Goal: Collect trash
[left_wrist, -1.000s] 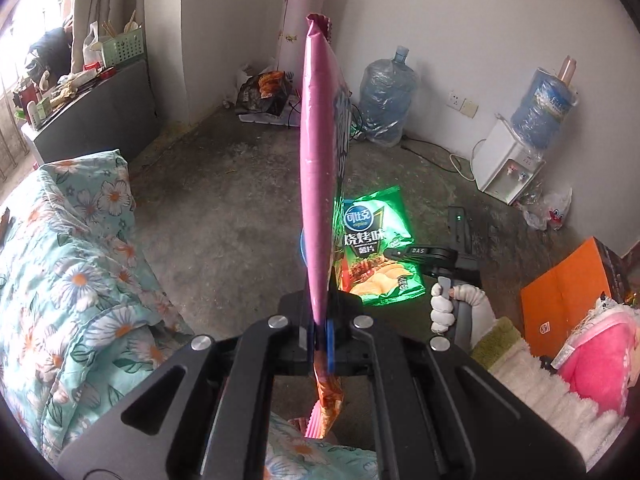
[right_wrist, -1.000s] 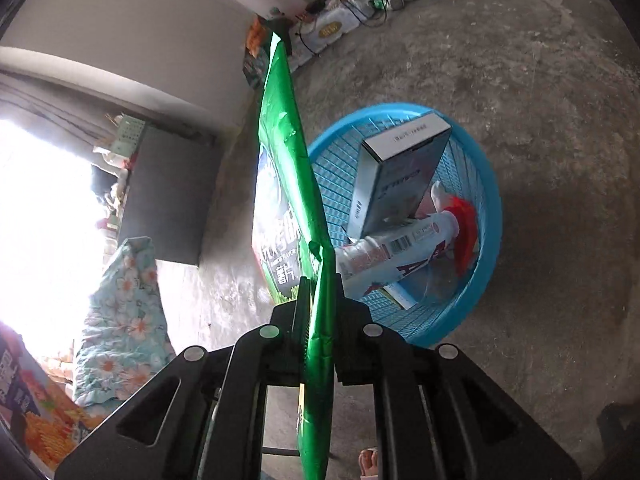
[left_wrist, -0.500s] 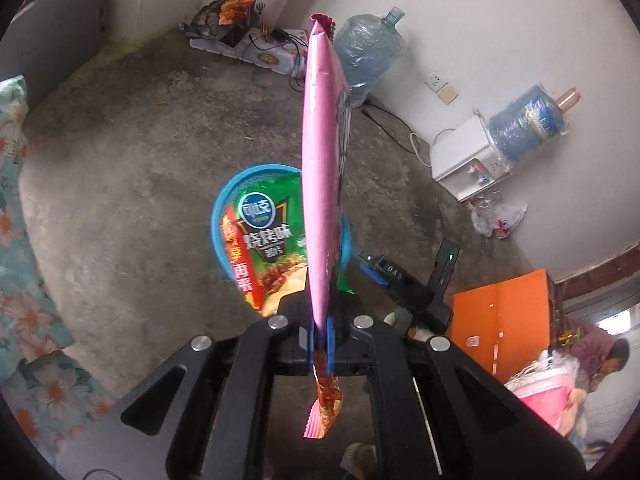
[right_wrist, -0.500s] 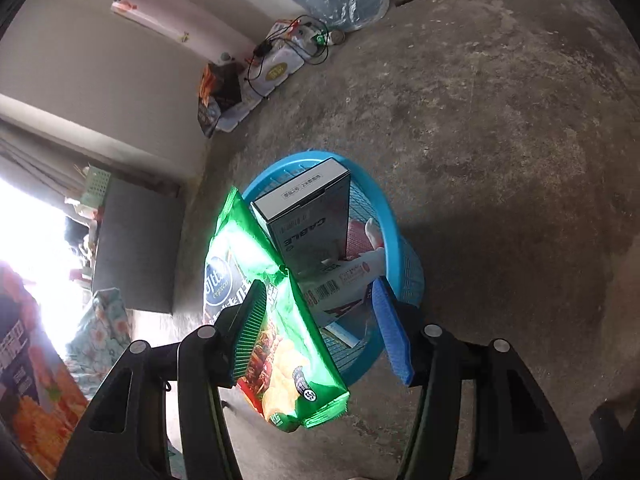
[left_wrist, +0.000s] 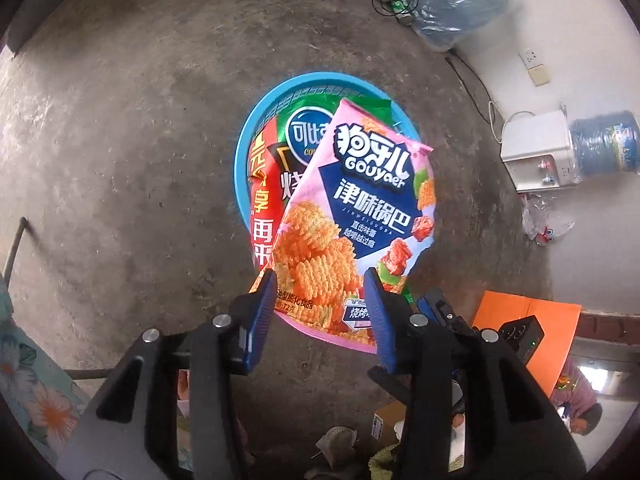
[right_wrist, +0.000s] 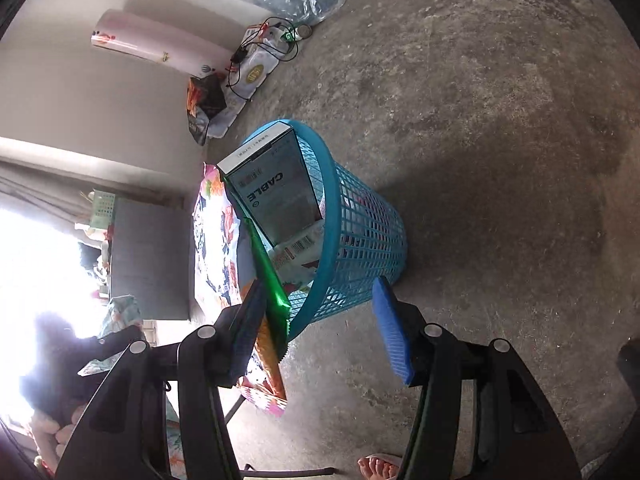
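Note:
A blue mesh trash basket (left_wrist: 256,128) (right_wrist: 360,216) stands on the concrete floor. A pink snack bag (left_wrist: 360,208) lies loose over its top, on a green chip bag (left_wrist: 300,136). My left gripper (left_wrist: 320,312) is open just above the pink bag's near edge, not holding it. My right gripper (right_wrist: 320,320) is open beside the basket. In the right wrist view the green bag (right_wrist: 268,264) leans at the rim next to a grey cable box (right_wrist: 276,192) and the pink bag (right_wrist: 216,240).
A water jug (left_wrist: 460,0), cables and a power strip (right_wrist: 256,68) lie by the far wall. A water dispenser (left_wrist: 536,148) and an orange box (left_wrist: 520,328) are at the right. A floral cloth (left_wrist: 28,380) is at lower left. A bare foot (right_wrist: 380,468) is near.
My left gripper moved over the basket, opened and let go of the pink bag. My right gripper opened and released the green bag, which now rests at the basket.

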Available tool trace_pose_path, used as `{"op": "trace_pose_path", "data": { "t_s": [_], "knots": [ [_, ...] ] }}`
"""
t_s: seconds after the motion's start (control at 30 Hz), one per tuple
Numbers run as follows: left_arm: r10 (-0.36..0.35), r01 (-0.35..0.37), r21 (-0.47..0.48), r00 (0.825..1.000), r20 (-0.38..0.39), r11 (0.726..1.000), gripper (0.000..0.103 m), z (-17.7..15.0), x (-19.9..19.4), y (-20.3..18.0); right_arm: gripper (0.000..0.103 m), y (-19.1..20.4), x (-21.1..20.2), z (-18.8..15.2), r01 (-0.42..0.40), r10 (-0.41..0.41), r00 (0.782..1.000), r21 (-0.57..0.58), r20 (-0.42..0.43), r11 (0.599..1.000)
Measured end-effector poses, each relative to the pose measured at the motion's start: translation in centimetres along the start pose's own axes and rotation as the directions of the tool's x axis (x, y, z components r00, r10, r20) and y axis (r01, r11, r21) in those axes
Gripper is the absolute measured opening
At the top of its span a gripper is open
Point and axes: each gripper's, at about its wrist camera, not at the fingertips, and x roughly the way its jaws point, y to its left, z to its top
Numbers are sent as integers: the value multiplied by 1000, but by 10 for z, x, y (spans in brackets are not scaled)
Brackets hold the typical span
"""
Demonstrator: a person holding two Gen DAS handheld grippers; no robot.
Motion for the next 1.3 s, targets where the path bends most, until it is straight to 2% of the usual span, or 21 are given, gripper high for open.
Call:
{"op": "trace_pose_path", "data": {
  "t_s": [0.07, 0.2, 0.3, 0.37, 0.47, 0.53, 0.6, 0.63, 0.7, 0.8, 0.97, 1.07, 1.17, 1.23, 1.3],
  "knots": [
    [-11, 11, 15, 999, 36, 1000, 42, 2, -18, 0, 54, 5, -5, -1, -3, 3, 1000, 8, 24, 1000],
    [-101, 98, 35, 991, 89, 995, 42, -1, -61, -3, 54, 27, -32, -11, -49, 54, 994, -53, 93, 997],
    [-167, 158, 78, 978, 127, 984, 45, -12, -104, -9, 54, 45, -49, -34, -86, 97, 992, -122, 85, 989],
    [-188, 170, 130, 971, 150, 977, 45, -26, -135, -6, 54, 53, -49, -57, -77, 84, 996, -160, 34, 984],
    [-190, 148, 220, 964, 184, 964, 49, -57, -184, 2, 53, 58, -33, -88, -87, 73, 994, -175, -83, 981],
    [-184, 126, 260, 959, 214, 957, 51, -82, -215, 13, 45, 61, -11, -101, -56, 25, 986, -190, -163, 980],
    [-189, 114, 289, 950, 250, 951, 53, -111, -246, 26, 36, 66, 13, -106, 14, -65, 971, -216, -230, 976],
    [-189, 100, 303, 941, 281, 948, 54, -126, -261, 32, 30, 69, 24, -106, 34, -91, 964, -224, -252, 974],
    [-153, 20, 338, 915, 372, 941, 55, -161, -290, 45, 21, 75, 40, -97, 83, -147, 956, -246, -253, 966],
    [-89, -85, 324, 869, 487, 942, 57, -214, -320, 64, 19, 89, 54, -81, 135, -208, 952, -298, -226, 945],
    [-38, -110, 223, 821, 570, 968, 57, -291, -350, 100, 19, 103, 50, -77, 191, -265, 948, -347, -178, 918],
    [-8, -117, 168, 796, 605, 979, 60, -328, -358, 116, 20, 110, 30, -90, 180, -255, 946, -335, -198, 925],
    [6, -112, 124, 766, 643, 986, 63, -357, -369, 127, 23, 120, -12, -118, 145, -222, 959, -369, -177, 918],
    [13, -105, 94, 733, 680, 990, 73, -375, -379, 132, 28, 132, -48, -144, 121, -194, 970, -405, -145, 906],
    [35, -117, 63, 686, 727, 991, 82, -391, -390, 135, 28, 149, -89, -173, 91, -151, 984, -462, -95, 882]
  ]
}}
